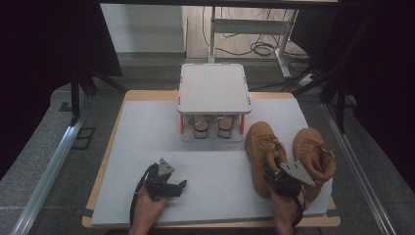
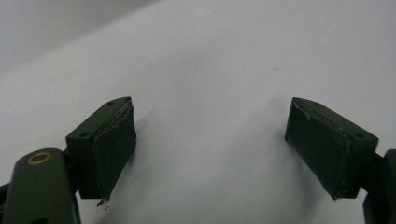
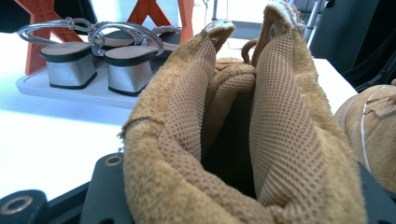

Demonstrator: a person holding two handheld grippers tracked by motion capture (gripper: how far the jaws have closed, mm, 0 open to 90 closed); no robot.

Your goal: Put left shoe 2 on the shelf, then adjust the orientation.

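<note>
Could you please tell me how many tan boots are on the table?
2. One boot stands right of the rack, its collar squeezed in the right gripper; the other boot lies beside it, nearer the table's right edge. None seems hidden.

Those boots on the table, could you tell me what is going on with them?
A person is working with a claw in each hand. The right claw has closed around the squeezed collar of the left boot, which stands on the table beside the other boot. The left claw rests open on the table, holding nothing. A small rack behind holds a pair of sandals on its lower shelf.
</note>
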